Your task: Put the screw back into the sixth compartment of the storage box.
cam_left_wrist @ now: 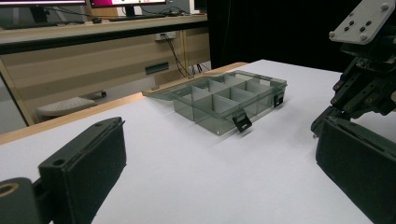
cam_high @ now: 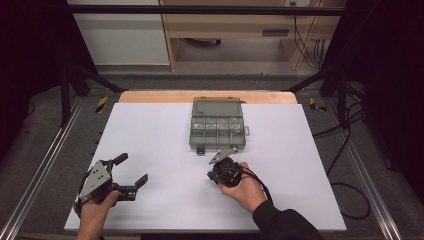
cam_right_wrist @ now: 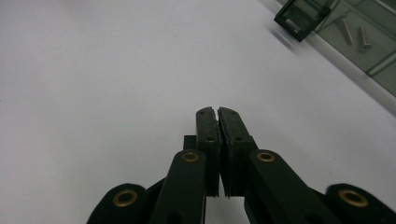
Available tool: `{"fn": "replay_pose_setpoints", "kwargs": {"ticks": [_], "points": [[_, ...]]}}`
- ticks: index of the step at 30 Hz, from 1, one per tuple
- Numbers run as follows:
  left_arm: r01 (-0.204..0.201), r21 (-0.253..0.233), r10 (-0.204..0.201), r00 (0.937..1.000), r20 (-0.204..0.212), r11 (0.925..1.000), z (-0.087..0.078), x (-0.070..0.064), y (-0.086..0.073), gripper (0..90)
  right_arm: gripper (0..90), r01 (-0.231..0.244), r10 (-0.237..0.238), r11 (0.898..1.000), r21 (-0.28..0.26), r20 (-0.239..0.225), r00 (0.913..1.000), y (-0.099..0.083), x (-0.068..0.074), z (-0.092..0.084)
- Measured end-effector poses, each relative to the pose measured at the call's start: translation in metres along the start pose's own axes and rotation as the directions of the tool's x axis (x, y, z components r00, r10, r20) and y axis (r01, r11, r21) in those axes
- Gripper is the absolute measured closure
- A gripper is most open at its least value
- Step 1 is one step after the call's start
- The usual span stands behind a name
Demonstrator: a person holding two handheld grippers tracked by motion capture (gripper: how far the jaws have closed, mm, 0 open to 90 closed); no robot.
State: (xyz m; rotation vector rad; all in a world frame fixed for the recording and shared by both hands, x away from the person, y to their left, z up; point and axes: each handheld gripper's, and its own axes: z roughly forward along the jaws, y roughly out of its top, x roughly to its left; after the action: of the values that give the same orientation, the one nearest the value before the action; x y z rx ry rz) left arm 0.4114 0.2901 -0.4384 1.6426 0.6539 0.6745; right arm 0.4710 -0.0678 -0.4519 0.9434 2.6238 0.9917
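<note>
A clear grey compartment box [cam_high: 217, 129] lies open on the white table, lid folded back, black latches on its near edge. In the left gripper view the box [cam_left_wrist: 229, 99] sits ahead with its dividers showing. My left gripper [cam_high: 131, 172] rests at the table's near left, jaws wide apart and nothing between them. My right gripper [cam_high: 216, 172] is held just in front of the box, pointing down at the table. In its own view the right gripper [cam_right_wrist: 217, 112] is shut with the pads together and nothing between them. Two screws [cam_right_wrist: 354, 35] lie in a compartment.
The white table top [cam_high: 150, 135] has bare room to the left and right of the box. Metal rails run along both sides of the table. A wooden desk with cables stands beyond the far edge. The right gripper's grey plate [cam_left_wrist: 363, 21] shows in the left gripper view.
</note>
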Motion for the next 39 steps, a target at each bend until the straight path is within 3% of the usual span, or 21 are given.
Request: {"fn": "replay_pose_setpoints", "kwargs": {"ticks": [7,12,21,32,34,39], "points": [[0.001,-0.003,-0.001,1.0000,0.001,1.0000,0.000,0.000,0.000,1.5,87.8,-0.018,0.019,0.997,-0.082,0.018,0.9996,0.001,-0.007,-0.005],[0.003,-0.004,-0.003,1.0000,0.001,1.0000,0.000,0.000,0.000,1.5,87.8,-0.050,0.057,0.987,-0.154,0.047,0.9972,0.004,-0.014,-0.007],[0.002,-0.005,-0.002,1.0000,0.001,1.0000,-0.001,0.001,0.000,1.5,87.8,-0.095,0.114,0.972,-0.217,0.080,0.9902,0.015,-0.024,-0.012],[0.010,-0.021,-0.011,0.9999,-0.007,0.9997,-0.003,0.002,0.000,1.4,87.8,-0.089,0.123,0.963,-0.253,0.125,0.9845,0.029,-0.033,-0.013],[0.013,-0.024,-0.013,0.9999,-0.007,0.9996,-0.002,0.002,0.001,1.5,87.8,-0.101,0.139,0.959,-0.263,0.130,0.9817,0.031,-0.033,-0.013],[0.002,-0.020,-0.002,1.0000,-0.009,0.9998,-0.002,0.001,0.001,1.3,87.8,-0.082,0.136,0.953,-0.292,0.170,0.9761,0.037,-0.035,-0.012]]}}
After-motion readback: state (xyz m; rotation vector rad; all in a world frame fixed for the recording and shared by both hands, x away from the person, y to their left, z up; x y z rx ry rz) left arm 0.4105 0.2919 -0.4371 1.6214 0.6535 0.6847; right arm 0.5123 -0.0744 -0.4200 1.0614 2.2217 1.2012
